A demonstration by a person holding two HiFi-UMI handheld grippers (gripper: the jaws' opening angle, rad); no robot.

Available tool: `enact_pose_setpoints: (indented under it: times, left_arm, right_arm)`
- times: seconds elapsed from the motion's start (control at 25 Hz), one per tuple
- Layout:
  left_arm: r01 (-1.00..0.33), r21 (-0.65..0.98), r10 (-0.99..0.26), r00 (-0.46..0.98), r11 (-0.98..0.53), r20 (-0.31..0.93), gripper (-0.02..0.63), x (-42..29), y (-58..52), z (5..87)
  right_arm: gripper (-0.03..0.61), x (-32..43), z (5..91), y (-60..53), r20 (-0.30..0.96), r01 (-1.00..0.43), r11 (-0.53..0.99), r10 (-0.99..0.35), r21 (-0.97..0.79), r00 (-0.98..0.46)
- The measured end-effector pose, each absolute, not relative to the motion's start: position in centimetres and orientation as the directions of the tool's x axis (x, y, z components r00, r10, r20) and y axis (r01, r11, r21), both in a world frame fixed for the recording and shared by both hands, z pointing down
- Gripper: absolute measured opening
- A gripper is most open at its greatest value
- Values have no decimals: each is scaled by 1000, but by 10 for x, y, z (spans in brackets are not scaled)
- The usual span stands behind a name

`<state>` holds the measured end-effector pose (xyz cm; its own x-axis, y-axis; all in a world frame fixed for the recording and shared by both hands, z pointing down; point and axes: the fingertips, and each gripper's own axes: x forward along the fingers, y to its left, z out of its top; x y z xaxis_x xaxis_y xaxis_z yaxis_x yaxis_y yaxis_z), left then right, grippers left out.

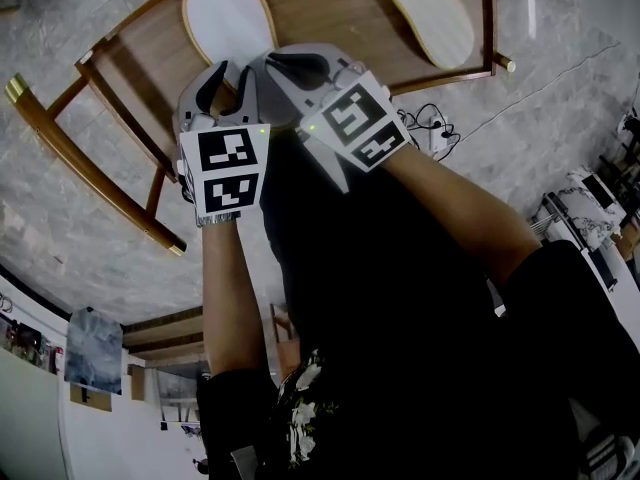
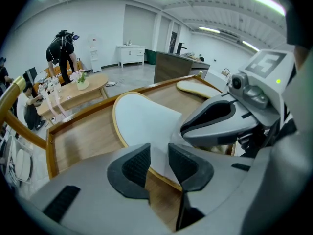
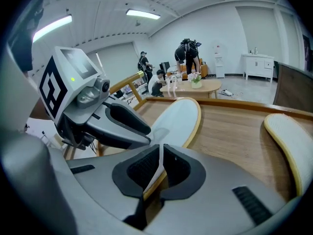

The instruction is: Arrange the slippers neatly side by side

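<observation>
Two flat white slippers with tan rims lie on a rimmed wooden table (image 1: pixel 330 13). The near slipper (image 1: pixel 228 16) (image 2: pixel 146 116) (image 3: pixel 180 116) lies at the left, and both grippers meet at its heel end. My right gripper (image 1: pixel 292 68) (image 3: pixel 160 153) is shut on a thin white edge of that slipper. My left gripper (image 1: pixel 228 80) (image 2: pixel 159 154) stands open beside it, with the slipper's tan rim showing in the gap and the pads clear of it. The second slipper (image 1: pixel 425 13) (image 2: pixel 195 87) (image 3: pixel 291 141) lies apart at the right.
The table has a raised wooden rim (image 2: pixel 78 121) and brass-tipped legs (image 1: pixel 15 88) on a marble floor. A cable and plug (image 1: pixel 435 128) lie on the floor at the right. People stand by a low oval table (image 2: pixel 80 93) far behind.
</observation>
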<state>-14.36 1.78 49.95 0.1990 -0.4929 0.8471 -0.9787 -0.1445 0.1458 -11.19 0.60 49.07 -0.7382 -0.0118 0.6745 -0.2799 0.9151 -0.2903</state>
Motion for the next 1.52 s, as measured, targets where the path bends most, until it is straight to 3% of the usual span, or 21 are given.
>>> enact_pose_setpoints:
  times: [0.24, 0.56, 0.92, 1.2, 1.52]
  left_arm:
    - [-988, 135, -544, 153, -73, 825, 110, -148, 24, 466]
    - [-956, 176, -543, 280, -236, 792, 118, -88, -14, 445]
    - [-888, 250, -506, 430, -386, 748, 120, 5, -69, 455]
    - [-850, 386, -494, 523, -358, 694, 118, 55, -95, 458]
    - [-832, 414, -451, 550, -369, 703, 119, 75, -103, 473]
  right_arm:
    - [87, -101, 469, -3, 630, -292, 907, -40, -303, -775]
    - [87, -42, 436, -64, 579, -461, 836, -227, -297, -784]
    - [91, 70, 428, -154, 578, -637, 735, -422, -232, -698]
    - [118, 91, 442, -181, 603, -555, 784, -308, -277, -736]
    - [152, 97, 464, -184, 664, -539, 765, -201, -353, -720]
